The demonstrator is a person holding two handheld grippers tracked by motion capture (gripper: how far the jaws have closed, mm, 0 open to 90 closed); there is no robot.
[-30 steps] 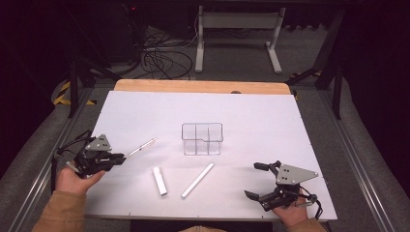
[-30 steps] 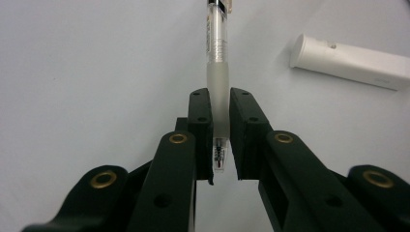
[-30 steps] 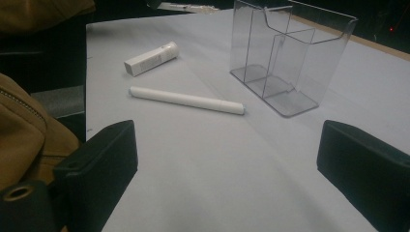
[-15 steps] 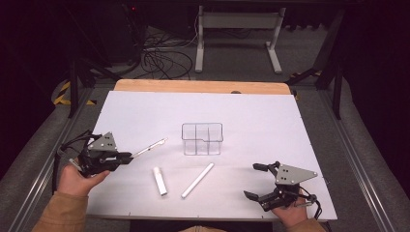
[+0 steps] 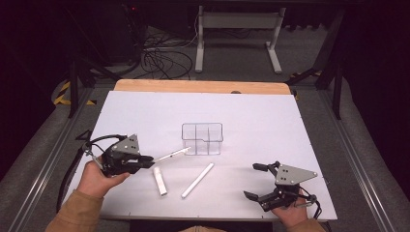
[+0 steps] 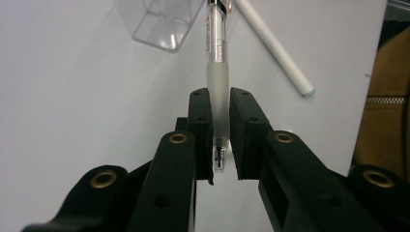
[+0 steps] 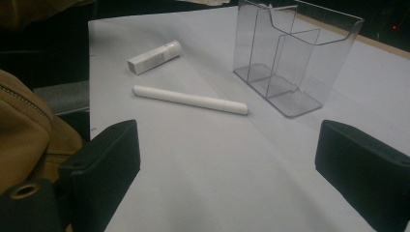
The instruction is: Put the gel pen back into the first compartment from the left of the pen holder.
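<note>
In the high view, the left gripper point(image 5: 146, 161) holds a clear pen point(image 5: 170, 155) by one end, its jaws closed on it. The pen sticks out ahead of the jaws, off the table point(image 5: 251, 116), and its far tip lies just beside the near left corner of the clear organiser point(image 5: 202, 138). Close below the jaws lies a short white tube point(image 5: 159, 181), and beyond it a long white marker point(image 5: 197, 180). The right gripper point(image 5: 257, 181) sits at the table's near edge, its jaws spread wide with nothing between them, well apart from the marker.

In the left gripper view, the two black pads clamp the pen's point(image 6: 216, 72) frosted grip section. The pen's barrel runs straight ahead of the jaws. The organiser point(image 6: 162, 21) is ahead to the left, the marker point(image 6: 274, 44) ahead to the right.

In the right gripper view, the jaws stand far apart over bare table. Ahead between them lies the marker point(image 7: 190, 100), the tube point(image 7: 154, 57) beyond it, the organiser point(image 7: 290, 53) ahead to the right.
</note>
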